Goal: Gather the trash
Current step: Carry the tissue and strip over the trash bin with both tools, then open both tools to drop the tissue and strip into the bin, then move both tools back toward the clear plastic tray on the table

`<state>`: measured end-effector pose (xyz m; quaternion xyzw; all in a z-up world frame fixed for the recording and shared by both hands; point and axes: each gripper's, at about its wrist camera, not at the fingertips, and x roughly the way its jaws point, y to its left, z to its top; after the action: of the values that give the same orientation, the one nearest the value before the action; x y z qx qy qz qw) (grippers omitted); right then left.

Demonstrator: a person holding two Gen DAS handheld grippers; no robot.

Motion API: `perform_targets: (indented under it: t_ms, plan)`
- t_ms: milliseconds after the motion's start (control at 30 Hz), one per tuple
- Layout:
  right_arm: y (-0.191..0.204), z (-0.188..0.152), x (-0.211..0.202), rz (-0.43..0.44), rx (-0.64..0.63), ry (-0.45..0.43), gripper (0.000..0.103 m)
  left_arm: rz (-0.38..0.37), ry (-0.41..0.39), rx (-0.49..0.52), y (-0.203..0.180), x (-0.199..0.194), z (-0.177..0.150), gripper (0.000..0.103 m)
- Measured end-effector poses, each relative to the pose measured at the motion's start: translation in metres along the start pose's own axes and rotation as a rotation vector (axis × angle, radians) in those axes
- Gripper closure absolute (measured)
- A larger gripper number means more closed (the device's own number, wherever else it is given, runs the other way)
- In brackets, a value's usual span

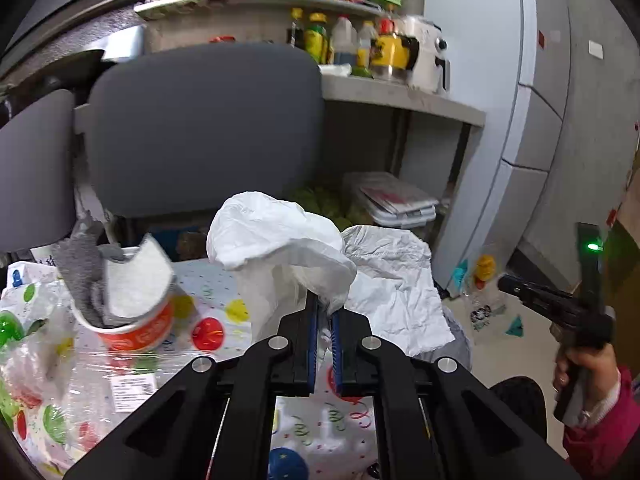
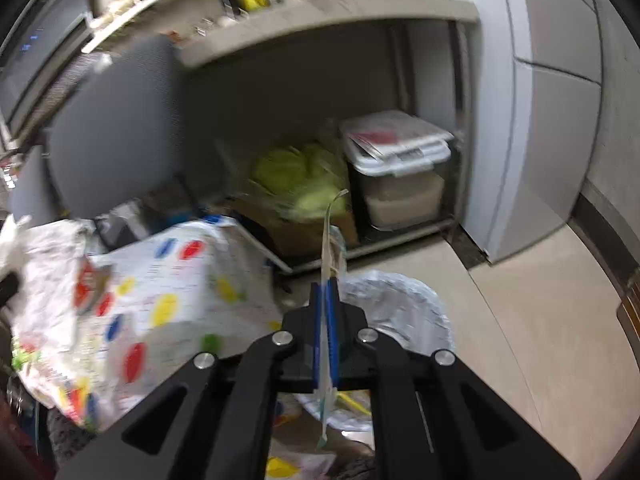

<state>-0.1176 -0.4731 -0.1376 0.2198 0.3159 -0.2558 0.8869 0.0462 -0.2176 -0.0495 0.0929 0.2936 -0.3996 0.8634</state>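
Observation:
My left gripper (image 1: 325, 312) is shut on a crumpled white plastic bag (image 1: 276, 236) and holds it above the table with the dotted party cloth (image 1: 224, 300). A second crumpled white sheet (image 1: 394, 280) lies just behind it at the table's right edge. An orange paper cup (image 1: 136, 328) stuffed with grey and white scraps stands to the left. My right gripper (image 2: 328, 292) is shut on a thin clear plastic strip (image 2: 329, 240), held edge-on above a bin lined with a clear bag (image 2: 400, 308) on the floor. In the left wrist view the right gripper's body (image 1: 576, 312) shows at far right.
Two grey chair backs (image 1: 204, 128) stand behind the table. A counter shelf (image 1: 400, 96) holds bottles and an appliance; under it sit a lidded storage box (image 2: 400, 168) and a box of green vegetables (image 2: 304, 184). Loose plastic wrap (image 1: 36, 340) covers the table's left. Tiled floor (image 2: 540, 300) lies at right.

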Motion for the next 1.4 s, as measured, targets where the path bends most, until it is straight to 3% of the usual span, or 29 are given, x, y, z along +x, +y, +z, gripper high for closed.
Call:
perform_targets:
  t_ms: [167, 267, 400, 700, 1067, 1100, 1133, 1167, 1233, 1400]
  plan:
    - [-0.021, -0.002, 0.033, -0.025, 0.04, 0.065, 0.097, -0.008, 0.035, 0.018, -0.014, 0.018, 0.0, 0.097]
    - [-0.028, -0.003, 0.034, -0.021, 0.057, 0.064, 0.08, -0.017, 0.048, 0.026, -0.021, 0.025, 0.0, 0.097]
    - [-0.027, -0.003, 0.009, -0.022, 0.048, 0.024, 0.08, -0.041, 0.058, 0.048, -0.033, 0.032, 0.0, 0.097]
    - [-0.005, -0.012, -0.08, 0.109, -0.045, -0.009, 0.08, -0.24, 0.153, 0.181, -0.103, 0.066, -0.013, 0.096]
    - [-0.029, -0.02, -0.091, 0.068, -0.025, 0.009, 0.08, -0.317, 0.244, 0.238, -0.151, 0.132, -0.02, 0.091]
    - [-0.031, -0.02, -0.09, 0.066, -0.022, 0.01, 0.08, -0.325, 0.252, 0.24, -0.154, 0.137, -0.019, 0.088]
    - [-0.034, -0.019, -0.088, 0.063, -0.017, 0.01, 0.08, -0.336, 0.264, 0.237, -0.157, 0.144, -0.018, 0.077]
    - [-0.036, -0.019, -0.088, 0.058, -0.014, 0.009, 0.08, -0.343, 0.272, 0.235, -0.158, 0.149, -0.016, 0.057]
    - [-0.042, -0.017, -0.087, 0.046, -0.007, 0.003, 0.08, -0.35, 0.28, 0.232, -0.162, 0.159, -0.013, 0.04]
    - [-0.052, -0.015, -0.087, 0.032, 0.013, -0.008, 0.08, -0.346, 0.281, 0.251, -0.173, 0.168, -0.007, 0.04]
